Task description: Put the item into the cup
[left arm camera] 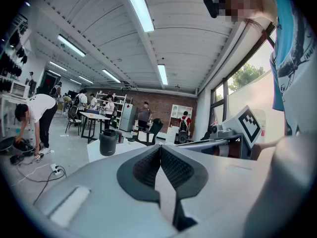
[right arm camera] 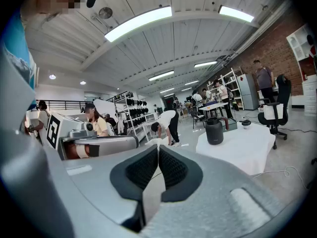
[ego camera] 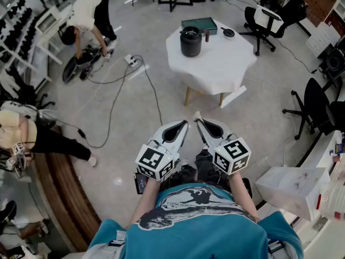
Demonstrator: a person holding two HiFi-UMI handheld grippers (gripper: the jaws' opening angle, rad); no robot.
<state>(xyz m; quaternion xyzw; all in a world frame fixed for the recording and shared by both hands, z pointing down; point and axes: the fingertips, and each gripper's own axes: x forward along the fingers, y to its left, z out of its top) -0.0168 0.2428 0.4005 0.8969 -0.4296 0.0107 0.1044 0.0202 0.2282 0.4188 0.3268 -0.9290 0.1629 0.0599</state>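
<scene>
The black cup [ego camera: 190, 42] is standing on the far part of the white-covered table [ego camera: 221, 63], with a small reddish item [ego camera: 206, 35] sitting just to its right and a green tray [ego camera: 200, 22] lying just beyond them. We are holding the left gripper [ego camera: 184, 125] and the right gripper [ego camera: 198, 123] side by side near our body, well apart from the table, each with its jaws pressed together on nothing. At the far left a person [ego camera: 89, 12] is bending over gear on the floor.

Tablecloth [ego camera: 215, 63] white fabric, smooth. Cup [ego camera: 190, 43] matt black. Left gripper [left arm camera: 160, 151] shell smooth grey plastic, pads [left arm camera: 146, 168] dark, ribbed. Floor [ego camera: 259, 123] glossy.
</scene>
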